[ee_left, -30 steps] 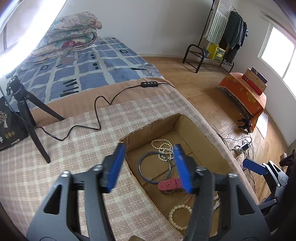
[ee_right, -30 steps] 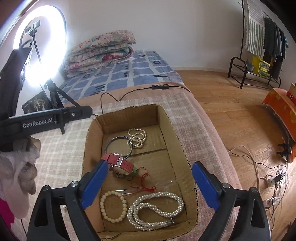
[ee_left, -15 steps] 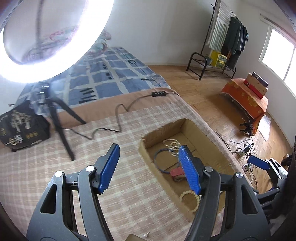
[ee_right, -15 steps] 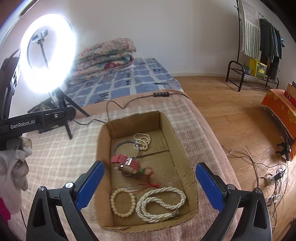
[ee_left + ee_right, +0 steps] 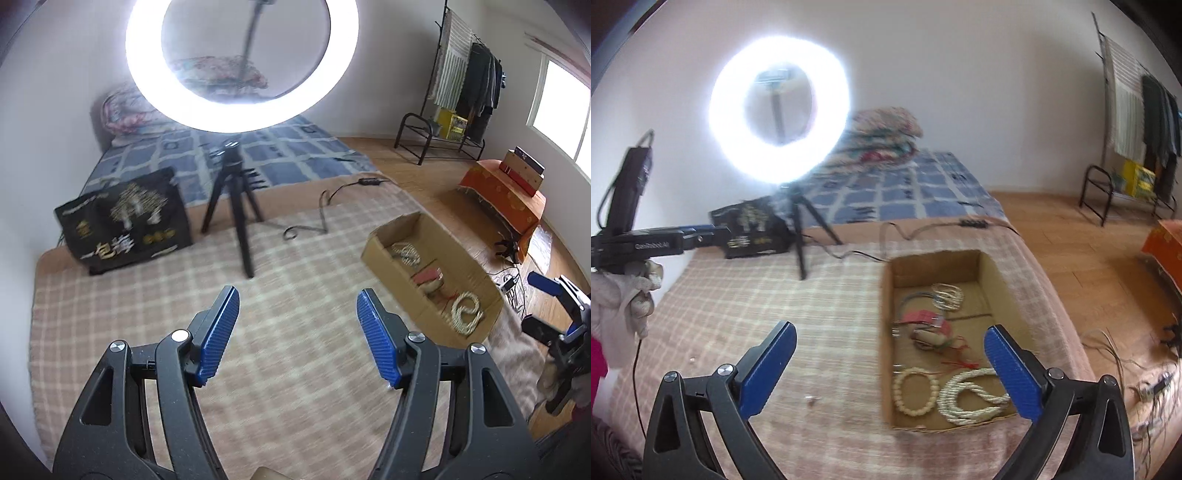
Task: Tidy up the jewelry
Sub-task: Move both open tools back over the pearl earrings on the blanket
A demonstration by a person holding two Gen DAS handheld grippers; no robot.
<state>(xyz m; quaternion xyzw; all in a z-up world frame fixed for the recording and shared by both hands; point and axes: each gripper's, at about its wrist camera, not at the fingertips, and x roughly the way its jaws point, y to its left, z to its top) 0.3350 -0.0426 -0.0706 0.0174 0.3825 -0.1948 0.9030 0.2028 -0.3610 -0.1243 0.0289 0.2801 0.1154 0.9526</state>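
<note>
While both tools are hanging empty above the bed with its checked blanket, I am judging this to be a gap between steps: nothing is gripped and all the jewelry I can make out is lying in the cardboard box. The box is sitting near the blanket's right edge, well apart from the ring light on its tripod and the black bag beyond. My right hand-held gripper is widening, nothing between its jaws, aimed at the box's left wall. My left hand-held gripper is standing apart and empty, over bare blanket left of the box. Inside, largest first: the pearl necklace coiled at the near end, the bead bracelet just beside it, the red-strapped watch mid-box. Next move, as I am reading it: lowering one tool into the box and closing on a single piece without snagging its neighbours.
</note>
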